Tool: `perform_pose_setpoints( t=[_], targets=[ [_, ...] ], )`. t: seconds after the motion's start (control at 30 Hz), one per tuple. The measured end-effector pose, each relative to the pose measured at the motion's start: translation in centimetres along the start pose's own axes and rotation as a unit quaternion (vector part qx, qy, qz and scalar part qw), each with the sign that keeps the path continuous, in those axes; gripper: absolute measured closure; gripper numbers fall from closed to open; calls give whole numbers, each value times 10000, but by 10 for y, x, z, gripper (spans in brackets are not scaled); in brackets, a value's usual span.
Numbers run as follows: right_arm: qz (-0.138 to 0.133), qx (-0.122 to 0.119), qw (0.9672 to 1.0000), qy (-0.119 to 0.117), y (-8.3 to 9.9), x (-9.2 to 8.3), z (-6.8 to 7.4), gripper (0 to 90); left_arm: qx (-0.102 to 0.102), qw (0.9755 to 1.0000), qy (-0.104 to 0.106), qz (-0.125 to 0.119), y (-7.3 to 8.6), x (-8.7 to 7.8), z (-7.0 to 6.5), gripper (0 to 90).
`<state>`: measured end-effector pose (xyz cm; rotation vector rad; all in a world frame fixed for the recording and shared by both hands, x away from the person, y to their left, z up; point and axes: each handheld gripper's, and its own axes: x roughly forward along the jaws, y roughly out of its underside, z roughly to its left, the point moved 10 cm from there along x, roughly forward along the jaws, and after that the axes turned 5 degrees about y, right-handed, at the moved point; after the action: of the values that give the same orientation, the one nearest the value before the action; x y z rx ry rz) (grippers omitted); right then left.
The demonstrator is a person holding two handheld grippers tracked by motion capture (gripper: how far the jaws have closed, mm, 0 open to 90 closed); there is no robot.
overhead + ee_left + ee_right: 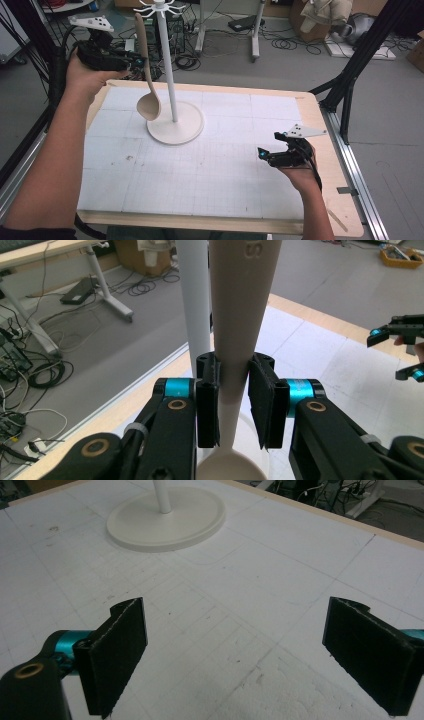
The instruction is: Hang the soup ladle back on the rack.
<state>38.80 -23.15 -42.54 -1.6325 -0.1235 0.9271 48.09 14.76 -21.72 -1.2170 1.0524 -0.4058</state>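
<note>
Two black pads of the left gripper are clenched on the handle of a beige ladle, one pad on each side, pressing it at about the middle of its length. In the left gripper view the handle stands nearly upright between the jaws, and the round bowl of the ladle shows at the bottom edge, below the pads. In the high view the left gripper is held up in the air at the far left corner of the table, and the ladle hangs down from it with the bowl low, close over the round base of the stand but not clearly touching it. The handle rises beside the thin white pole of the stand, just left of it, and its top end is near the hooks at the top of the pole.

The right gripper rests low over the right side of the table, well apart from the ladle. Its jaws are released and stand wide, with nothing between them; in the right gripper view only the white mat lies between the pads, and the stand's base is farther off.

The mat has a fine grid and covers most of the wooden table.
</note>
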Motion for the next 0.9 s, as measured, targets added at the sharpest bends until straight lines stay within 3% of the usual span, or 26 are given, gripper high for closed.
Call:
perform_pose_setpoints(
  t=[0.5, 0.9],
  targets=[
    [-10, 5, 10000, 5, 0, -1, -2, 98, -86, 9998, -7, 160, -1, 8, 8, 744],
    [-23, 3, 10000, 40, 0, -2, -3, 98, -18, 9982, -86, 600, -8, 16, 12, 743]
  ],
)
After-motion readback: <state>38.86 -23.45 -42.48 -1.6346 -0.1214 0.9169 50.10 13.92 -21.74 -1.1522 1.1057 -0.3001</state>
